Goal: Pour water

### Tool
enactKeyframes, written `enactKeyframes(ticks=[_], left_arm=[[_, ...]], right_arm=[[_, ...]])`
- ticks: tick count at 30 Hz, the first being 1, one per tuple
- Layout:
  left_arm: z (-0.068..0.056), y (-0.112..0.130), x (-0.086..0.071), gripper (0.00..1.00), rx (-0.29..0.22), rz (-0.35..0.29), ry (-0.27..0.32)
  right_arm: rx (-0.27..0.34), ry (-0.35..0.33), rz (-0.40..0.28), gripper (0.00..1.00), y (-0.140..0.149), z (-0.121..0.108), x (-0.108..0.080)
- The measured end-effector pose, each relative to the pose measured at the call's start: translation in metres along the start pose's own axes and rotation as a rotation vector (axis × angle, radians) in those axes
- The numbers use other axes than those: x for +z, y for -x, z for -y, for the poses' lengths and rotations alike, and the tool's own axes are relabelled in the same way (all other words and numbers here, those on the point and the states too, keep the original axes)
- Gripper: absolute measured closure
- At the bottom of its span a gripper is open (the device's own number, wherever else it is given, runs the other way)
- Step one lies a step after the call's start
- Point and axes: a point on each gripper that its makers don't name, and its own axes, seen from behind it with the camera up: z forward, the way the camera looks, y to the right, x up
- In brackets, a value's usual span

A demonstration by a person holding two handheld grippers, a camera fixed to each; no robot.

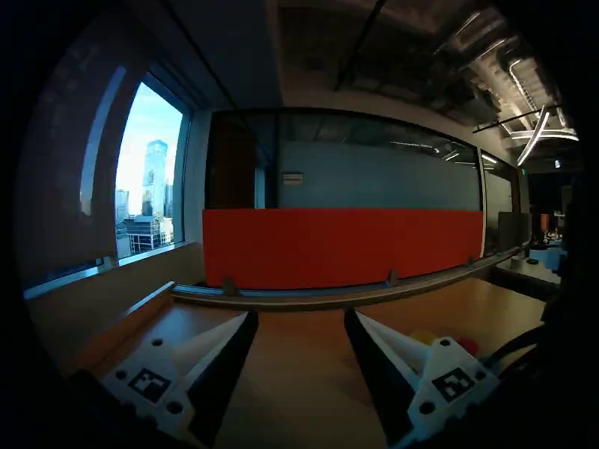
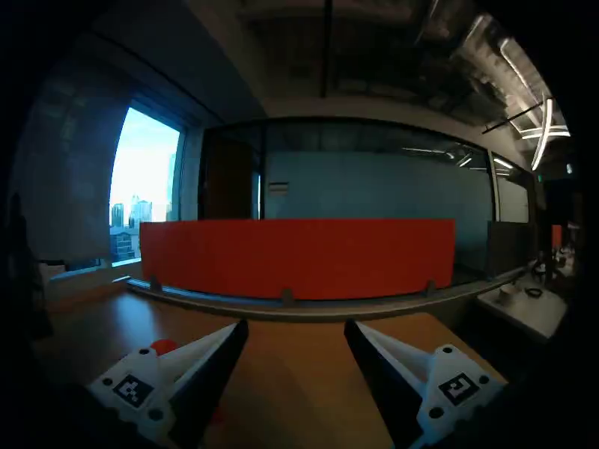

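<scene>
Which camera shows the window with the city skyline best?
The left gripper view: the window is sharp, a tall tower clear against blue sky. The right gripper view shows the window too, but washed out, its buildings small and low.

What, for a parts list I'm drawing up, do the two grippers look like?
The left gripper has two pointed, wedge-shaped fingers, white outside and black on the inner faces, each with a square black-and-white marker on a white base with small round holes. Black cables run beside it. The right gripper looks the same.
</scene>
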Motion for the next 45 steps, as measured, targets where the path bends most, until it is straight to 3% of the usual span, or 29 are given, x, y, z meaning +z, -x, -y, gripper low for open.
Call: enactKeyframes(ticks=[12, 21, 33, 45], left_arm=[[-0.017, -0.039, 0.012, 0.16, -0.028, 0.029, 0.090], [-0.026, -0.042, 0.011, 0.16, -0.010, 0.041, 0.165], [-0.056, -0.054, 0.005, 0.16, 0.039, 0.053, 0.351], [-0.097, -0.060, -0.005, 0.16, -0.023, 0.045, 0.554]], right_arm=[[0.024, -0.033, -0.008, 0.01, -0.053, 0.003, 0.002], [-0.003, -0.064, -0.008, 0.01, -0.056, 0.009, 0.003], [0.004, -0.289, -0.009, 0.01, -0.068, 0.048, -0.008], [0.012, -0.558, 0.026, 0.01, -0.070, 0.095, -0.029]])
